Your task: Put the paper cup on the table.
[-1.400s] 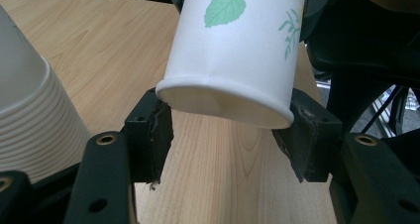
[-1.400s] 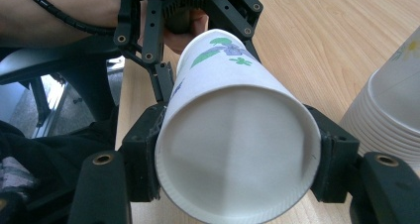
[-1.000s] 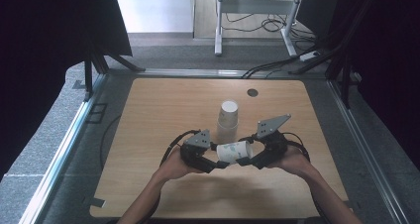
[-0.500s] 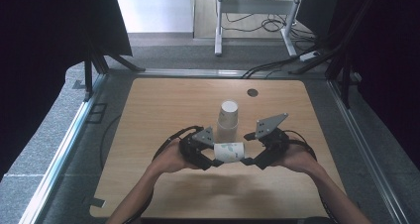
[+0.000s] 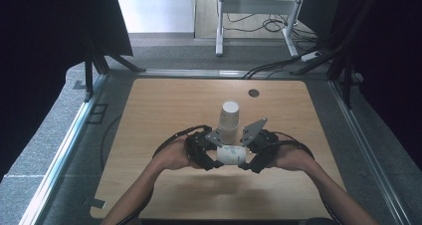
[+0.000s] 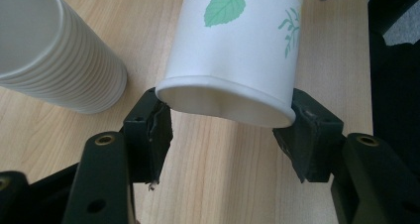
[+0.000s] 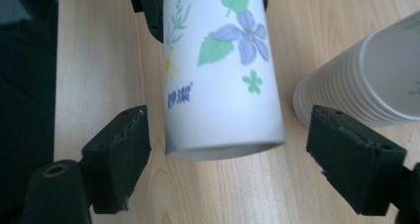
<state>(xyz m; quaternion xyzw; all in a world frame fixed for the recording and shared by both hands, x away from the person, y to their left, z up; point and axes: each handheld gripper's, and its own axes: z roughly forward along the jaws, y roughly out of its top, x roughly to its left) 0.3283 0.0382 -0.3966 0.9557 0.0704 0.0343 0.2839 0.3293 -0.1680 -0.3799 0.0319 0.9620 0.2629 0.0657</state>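
Holding a white paper cup with a flower-and-leaf print (image 5: 231, 155) sideways between both tools, just above the light wooden desk (image 5: 159, 110), near-centre. Cup's long axis runs left-right in the high view: rolled rim end toward the left gripper (image 5: 203, 153), base end toward the right gripper (image 5: 256, 155).

Left fingers (image 6: 148, 130) are clamped on the cup's mouth (image 6: 233, 50), one pad each side of the rim, w/ the rim squashed a bit flat, so a firm grip, narrow opening. Right fingers (image 7: 119, 154) stand roughly half open and have just been opening; the base of the cup (image 7: 223, 85) sits between them w/ clear gaps both sides, pads not touching. So only the left one carries the cup.

Stack of white ribbed paper cups (image 5: 229, 120) stands upright just beyond the held cup, toward the far side, close but apart.

Key relation: cup lies horizontal, mouth left, base right, stack directly behind. Judgement: the left gripper is the one in control, so any tilt or carry is its job; the right is nearer the base and can back off rightward w/out snagging. Risk: crushed rim slipping.
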